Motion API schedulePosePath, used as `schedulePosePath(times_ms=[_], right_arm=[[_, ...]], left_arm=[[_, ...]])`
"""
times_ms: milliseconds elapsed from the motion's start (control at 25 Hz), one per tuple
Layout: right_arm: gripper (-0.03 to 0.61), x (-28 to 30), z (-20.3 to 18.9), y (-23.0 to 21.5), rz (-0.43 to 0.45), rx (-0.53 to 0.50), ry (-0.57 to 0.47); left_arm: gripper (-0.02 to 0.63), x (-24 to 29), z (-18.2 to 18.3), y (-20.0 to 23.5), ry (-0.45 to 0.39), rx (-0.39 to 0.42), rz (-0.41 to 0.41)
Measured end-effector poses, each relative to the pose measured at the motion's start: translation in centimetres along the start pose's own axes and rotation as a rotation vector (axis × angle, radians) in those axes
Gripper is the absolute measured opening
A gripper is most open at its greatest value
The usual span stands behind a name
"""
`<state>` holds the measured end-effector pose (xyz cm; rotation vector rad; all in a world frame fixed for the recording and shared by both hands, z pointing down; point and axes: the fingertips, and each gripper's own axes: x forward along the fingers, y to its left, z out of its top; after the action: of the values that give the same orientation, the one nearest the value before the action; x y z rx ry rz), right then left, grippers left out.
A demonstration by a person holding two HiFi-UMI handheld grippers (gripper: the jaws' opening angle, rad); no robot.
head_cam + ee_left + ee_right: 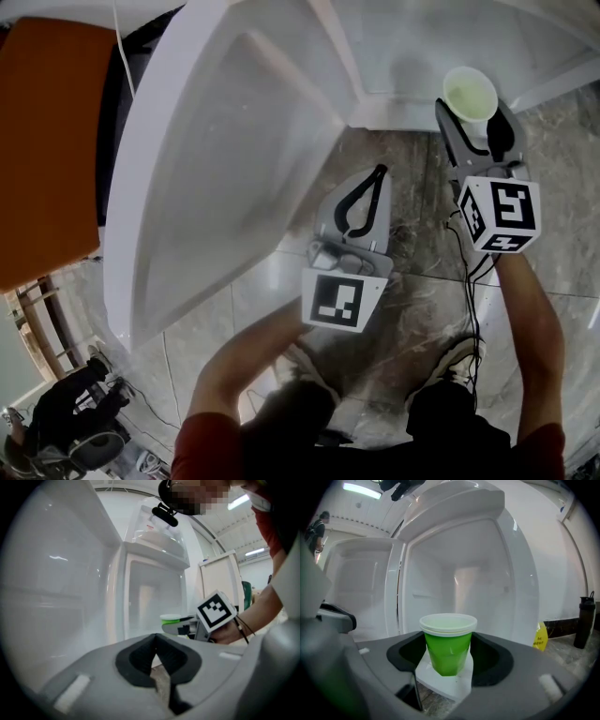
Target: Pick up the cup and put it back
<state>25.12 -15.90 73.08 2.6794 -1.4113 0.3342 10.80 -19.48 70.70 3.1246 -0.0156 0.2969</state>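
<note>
Grey veined floor tiles [412,281] lie in front of a white refrigerator [403,56], whose door [216,169] stands swung open across the head view from 9 to 12 o'clock. Orange panel [47,141] noted at 9 o'clock, beyond the door. Right hand-held gripper [473,117] sits at 1 o'clock, at the lower front edge of the refrigerator opening, its marker cube [500,214] just behind the jaws. Green cup [449,641], white-rimmed, is upright between the jaws of this hand-held gripper; the black pads [490,660] stand wide and close against the cup's two sides, so the jaws are clamped on the cup. From above, the cup [469,94] shows a pale interior; contents cannot be determined. Left hand-held gripper [375,178] is near the centre of the head view, over the floor, well apart from the cup and just beside the door's free edge. Its jaws are together with nothing between them, as its own view confirms. In the right gripper view the refrigerator interior is white, and at 3 o'clock a yellow sign [540,636] and a dark bottle [583,620] stand on the floor by the wall.
</note>
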Motion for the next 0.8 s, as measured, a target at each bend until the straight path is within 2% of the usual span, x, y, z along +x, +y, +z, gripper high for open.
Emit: schedulePosePath(times_ms=[520,800], right_arm=[[0.295,-5.2,0.5,2.8,0.064,0.018,-0.02],[0.295,-8.5,-0.5,3.4,0.064,0.042,-0.005]], left_arm=[[0.0,-1.2,0.7,-0.2,-0.019,-0.002,0.0],[0.0,-1.7,0.6,-0.5,-0.017,0.003,-0.007]])
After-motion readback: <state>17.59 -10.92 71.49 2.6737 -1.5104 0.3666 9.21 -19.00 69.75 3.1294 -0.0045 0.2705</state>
